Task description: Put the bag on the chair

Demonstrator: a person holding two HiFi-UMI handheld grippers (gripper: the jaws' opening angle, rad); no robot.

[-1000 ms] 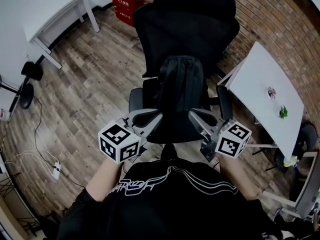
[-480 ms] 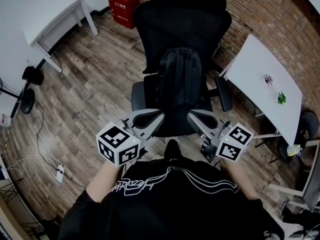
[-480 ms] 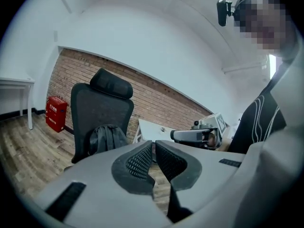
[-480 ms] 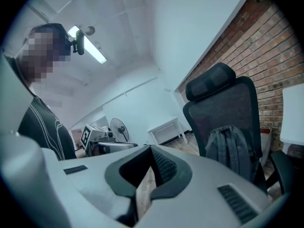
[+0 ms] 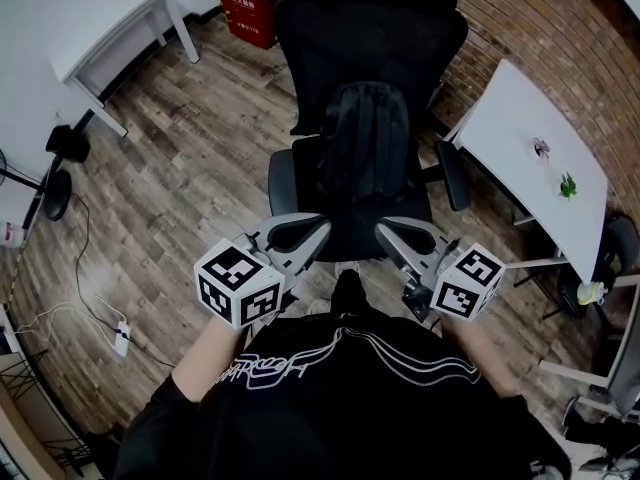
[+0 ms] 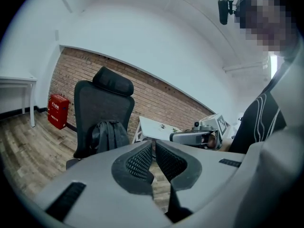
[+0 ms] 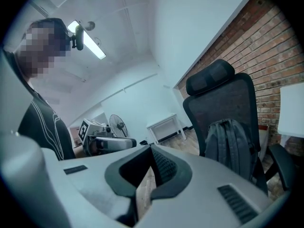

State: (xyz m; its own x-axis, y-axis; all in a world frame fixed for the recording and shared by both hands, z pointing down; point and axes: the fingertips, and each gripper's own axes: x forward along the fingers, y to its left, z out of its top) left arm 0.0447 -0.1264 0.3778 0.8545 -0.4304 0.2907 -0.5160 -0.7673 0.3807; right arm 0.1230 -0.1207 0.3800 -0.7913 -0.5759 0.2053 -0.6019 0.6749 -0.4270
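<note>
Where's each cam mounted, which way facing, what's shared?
Head view: on the head, steeply down at bag on chair; left gripper, right gripper, black shirt show.
Left gripper view: on left gripper, along its shut jaws; chair left, shirt right.
Right gripper view: mirrored, shut jaws; chair right, shirt left.
Shared: bag on chair.

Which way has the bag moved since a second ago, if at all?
No; the bag sits in the same spot against the chair back.

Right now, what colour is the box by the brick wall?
The box is red; the head view shows it best.
</note>
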